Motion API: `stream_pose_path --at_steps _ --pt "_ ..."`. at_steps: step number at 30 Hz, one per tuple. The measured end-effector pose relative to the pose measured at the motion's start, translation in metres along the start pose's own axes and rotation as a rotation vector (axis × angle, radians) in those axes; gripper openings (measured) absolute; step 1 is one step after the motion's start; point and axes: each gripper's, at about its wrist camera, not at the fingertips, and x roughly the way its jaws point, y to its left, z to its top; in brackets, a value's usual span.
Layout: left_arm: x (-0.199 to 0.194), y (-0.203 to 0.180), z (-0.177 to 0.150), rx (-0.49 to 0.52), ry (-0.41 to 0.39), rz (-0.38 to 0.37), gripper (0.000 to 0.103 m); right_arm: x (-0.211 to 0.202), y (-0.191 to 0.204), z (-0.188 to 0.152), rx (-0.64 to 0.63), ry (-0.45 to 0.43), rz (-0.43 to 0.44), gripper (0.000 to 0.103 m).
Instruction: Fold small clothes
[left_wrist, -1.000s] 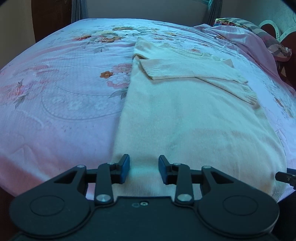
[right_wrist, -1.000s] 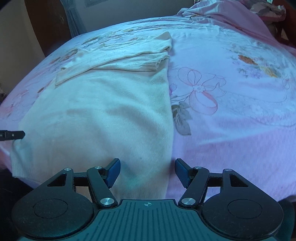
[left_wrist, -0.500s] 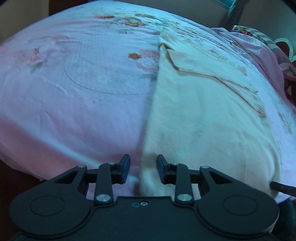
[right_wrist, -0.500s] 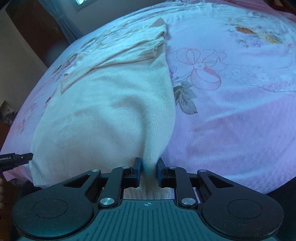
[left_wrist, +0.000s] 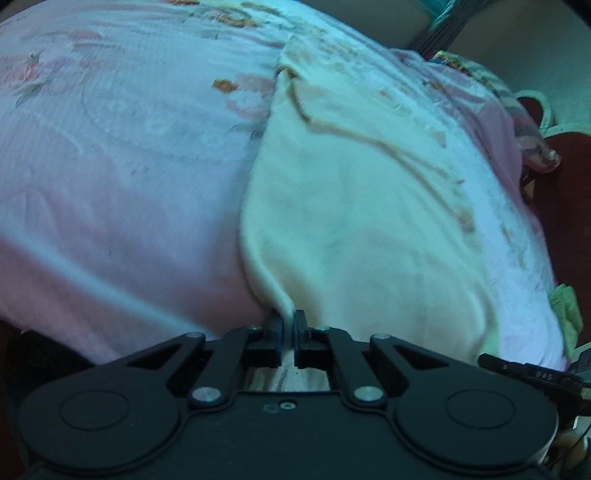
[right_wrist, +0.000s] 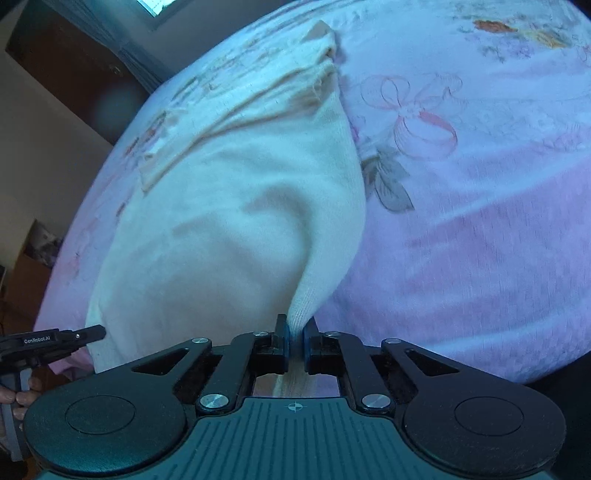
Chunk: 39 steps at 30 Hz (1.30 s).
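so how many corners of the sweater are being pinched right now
2. The left gripper is shut on the sweater's near left hem corner, and the right gripper on its near right hem corner. The far shoulder corners lie free on the bedspread.

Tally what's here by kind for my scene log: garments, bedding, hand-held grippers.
Cream sweaters: 1, the sweater
Pink floral bedspreads: 1, the bedspread
Hand-held grippers: 2, the left hand-held gripper and the right hand-held gripper, each shut on a near corner of the sweater
Total: 4
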Motion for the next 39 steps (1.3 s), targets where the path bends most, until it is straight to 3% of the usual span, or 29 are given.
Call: stream_pose_path --at_steps 7,13,16,18,20,22,23,24,26,28,33,36,39 --pt "-0.003 -0.029 0.054 0.015 -0.096 -0.065 0.003 -0.014 0.020 0.047 -0.010 -0.118 0.046 0.006" --pt "0.027 -0.038 0.111 -0.044 -0.141 -0.013 0.004 0.003 0.009 0.109 0.092 -0.190 0.062 0.006" --pt "0.047 -0.030 0.134 -0.089 -0.146 0.047 0.006 0.020 -0.009 0.137 0.195 -0.196 0.062 0.006" --pt "0.063 -0.027 0.144 -0.083 -0.133 0.117 0.013 0.037 -0.018 0.153 0.242 -0.189 0.041 0.007" --pt "0.071 -0.025 0.148 -0.076 -0.113 0.142 0.016 0.049 -0.017 0.162 0.211 -0.156 -0.028 0.009" --pt "0.066 -0.025 0.146 -0.047 -0.115 0.145 0.017 0.050 -0.010 0.164 0.153 -0.157 -0.046 0.012" --pt "0.061 -0.026 0.144 -0.012 -0.123 0.149 0.022 0.048 -0.006 0.164 0.117 -0.161 -0.052 0.021" --pt "0.058 -0.028 0.143 0.023 -0.130 0.160 0.022 0.045 -0.004 0.163 0.094 -0.165 -0.053 0.050" --pt "0.051 -0.028 0.142 0.071 -0.152 0.186 0.022 0.037 -0.008 0.163 0.116 -0.217 -0.060 0.087" --pt "0.049 -0.029 0.144 0.107 -0.164 0.213 0.022 0.028 -0.008 0.167 0.117 -0.272 -0.049 0.087" --pt "0.052 -0.037 0.143 0.208 -0.150 0.266 0.022 0.027 0.011 0.174 0.010 -0.278 -0.088 0.086" --pt "0.056 -0.042 0.133 0.303 -0.139 0.302 0.022 0.031 0.029 0.160 -0.123 -0.266 -0.144 0.086" --pt "0.063 -0.044 0.125 0.343 -0.118 0.307 0.022 0.038 0.030 0.144 -0.148 -0.237 -0.158 0.086"
